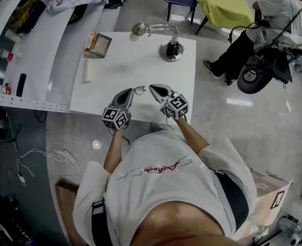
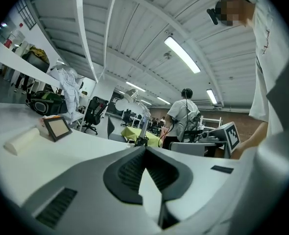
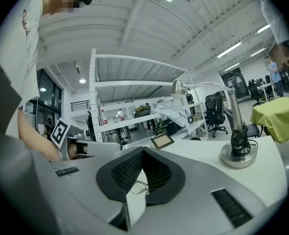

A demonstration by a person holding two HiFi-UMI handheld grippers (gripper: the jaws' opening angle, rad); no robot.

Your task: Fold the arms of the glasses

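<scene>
Seemingly unfinished: arms not visibly folded

At the front edge of the white desk (image 1: 141,60), the grey right gripper (image 1: 151,88) pinches thin wire-framed glasses (image 1: 139,90); the grey left gripper (image 1: 132,91) beside them is closed, empty. Folding likely remains

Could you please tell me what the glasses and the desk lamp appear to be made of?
The glasses look like thin dark metal wire with clear lenses: the rims are hair-fine and the table shows through. The desk lamp seems polished metal, likely chrome: its base, arm and shade show bright reflections.
</scene>
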